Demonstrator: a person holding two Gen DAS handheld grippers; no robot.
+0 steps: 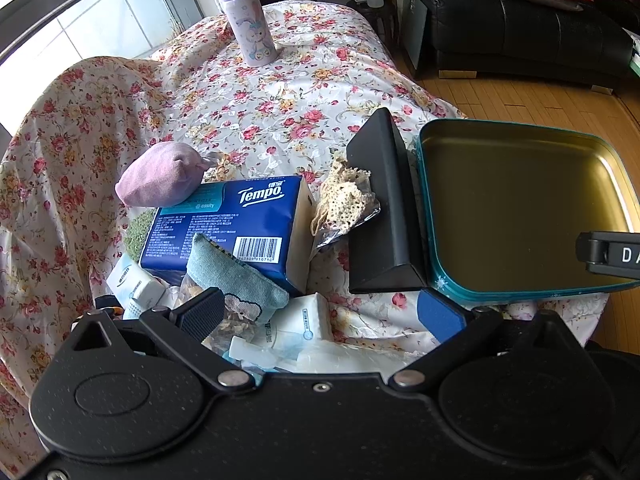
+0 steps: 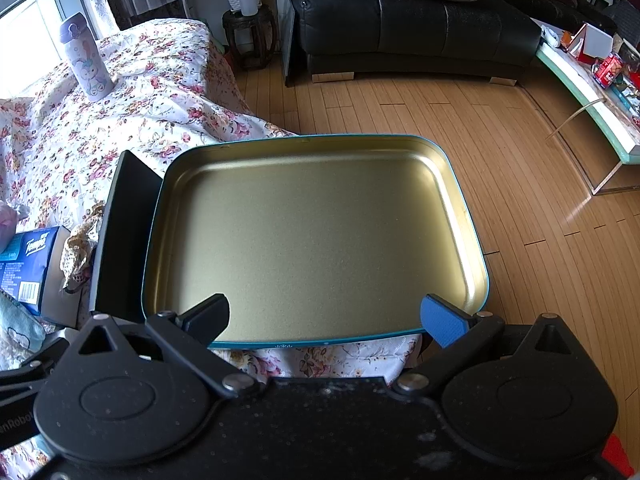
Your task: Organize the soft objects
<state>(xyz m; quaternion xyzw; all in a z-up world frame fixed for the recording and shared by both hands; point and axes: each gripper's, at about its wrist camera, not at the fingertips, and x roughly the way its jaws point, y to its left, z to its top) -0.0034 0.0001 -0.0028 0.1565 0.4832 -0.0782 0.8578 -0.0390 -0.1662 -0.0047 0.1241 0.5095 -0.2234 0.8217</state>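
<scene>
In the left wrist view a pile of soft things lies on the floral cloth: a pink pouch (image 1: 160,178), a blue Tempo tissue pack (image 1: 232,226), a denim pouch (image 1: 236,280), a cream lace piece (image 1: 344,200) and small white tissue packs (image 1: 304,320). My left gripper (image 1: 320,312) is open and empty just above the white packs. An empty teal tin with a gold inside (image 1: 520,208) sits to the right. In the right wrist view my right gripper (image 2: 324,316) is open and empty over the near edge of the tin (image 2: 312,240).
A black box (image 1: 384,208) stands between the pile and the tin, also in the right wrist view (image 2: 124,240). A lilac bottle (image 1: 248,20) stands at the far end of the cloth. Wooden floor (image 2: 540,220), a black sofa (image 2: 400,20) and a glass table (image 2: 592,92) lie beyond.
</scene>
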